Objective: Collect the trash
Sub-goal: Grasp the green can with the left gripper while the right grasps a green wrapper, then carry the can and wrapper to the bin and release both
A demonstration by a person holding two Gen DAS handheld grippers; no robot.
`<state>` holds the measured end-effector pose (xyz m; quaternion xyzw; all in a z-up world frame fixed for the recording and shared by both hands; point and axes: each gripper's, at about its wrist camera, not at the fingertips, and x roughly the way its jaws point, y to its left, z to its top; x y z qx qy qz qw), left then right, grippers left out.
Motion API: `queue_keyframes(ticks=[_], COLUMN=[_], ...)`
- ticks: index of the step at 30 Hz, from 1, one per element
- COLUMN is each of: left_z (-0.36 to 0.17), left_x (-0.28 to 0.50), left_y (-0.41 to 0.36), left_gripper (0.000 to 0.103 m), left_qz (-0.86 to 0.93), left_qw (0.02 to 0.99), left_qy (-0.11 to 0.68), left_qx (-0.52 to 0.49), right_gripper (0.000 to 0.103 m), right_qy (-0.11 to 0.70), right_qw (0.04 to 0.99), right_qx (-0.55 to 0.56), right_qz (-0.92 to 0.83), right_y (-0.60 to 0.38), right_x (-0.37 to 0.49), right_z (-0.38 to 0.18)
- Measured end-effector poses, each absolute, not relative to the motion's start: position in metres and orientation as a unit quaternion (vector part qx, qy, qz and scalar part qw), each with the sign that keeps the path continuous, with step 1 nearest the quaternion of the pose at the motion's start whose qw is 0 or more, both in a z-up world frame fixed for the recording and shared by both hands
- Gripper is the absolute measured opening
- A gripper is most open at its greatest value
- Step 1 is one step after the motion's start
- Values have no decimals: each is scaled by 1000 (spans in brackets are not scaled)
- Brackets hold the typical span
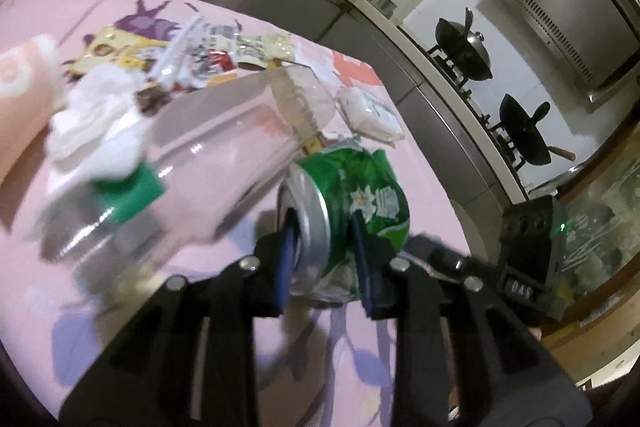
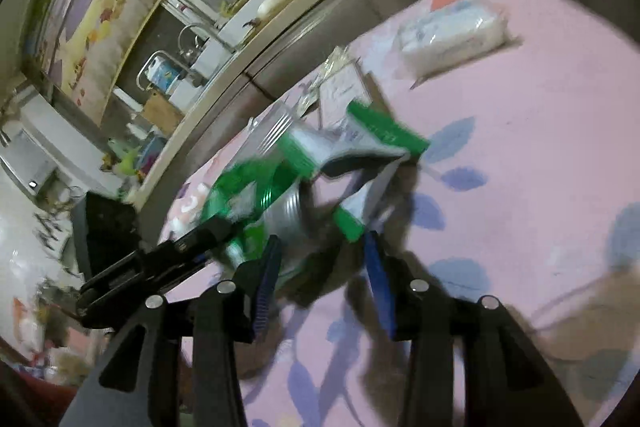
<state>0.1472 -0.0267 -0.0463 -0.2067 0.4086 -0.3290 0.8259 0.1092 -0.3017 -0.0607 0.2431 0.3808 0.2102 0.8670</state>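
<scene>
Left of scene: crumpled white tissue [image 1: 94, 131] and printed wrappers [image 1: 160, 55] lie on the pink floral tabletop [image 1: 404, 163].
Bottle: a clear plastic bottle [image 1: 224, 139] with a green label, blurred, lifted and slanting from lower left to upper right.
Can: a crushed green can [image 1: 352, 203] sits just right of the bottle, long axis running roughly away from the left camera, silver top rim turned left.
Left gripper [image 1: 326, 269]: jaws clamped on the can.
Right gripper [image 2: 322, 267]: jaws apart around the blurred bottle; grip, cannot tell.
Risk: the dented can could twist out of its pinch; the bottle may knock it.
Far right: tissue pack [image 1: 370, 115].
</scene>
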Motion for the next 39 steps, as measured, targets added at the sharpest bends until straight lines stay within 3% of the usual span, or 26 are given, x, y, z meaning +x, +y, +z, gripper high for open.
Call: queue_keyframes(ticks=[7,11,16,18,19,22,32,39], left_z=[-30,-12,-4,-2,-2,1,10,24], left_x=[123,112,107,107,108,108,113,126], left_y=[6,14,12,7,5,-4,-68,-184], left_gripper=[24,24,24,24,24,24,24,24], left_qz=[-312,-312,-315,-314,-314,-313,-335,-411], left_qw=[836,845,847,848,848,849,842,816], left_qy=[398,378,373,375,376,379,399,398], left_qx=[-213,-213,-210,-204,-201,-192,-142,-79], right_gripper=[46,56,56,28,9,0,0,0], right_qy=[345,359,386,392,399,398,310,235], right_qw=[919,910,893,891,887,887,912,924], right_qx=[117,151,199,186,182,167,249,302], right_qz=[151,141,120,132,144,163,104,-20], right_y=[-292,-296,-301,-295,-289,-280,-387,-512], right_x=[107,140,178,180,180,174,116,52], right_z=[-44,-52,-72,-72,-75,-78,-42,-25])
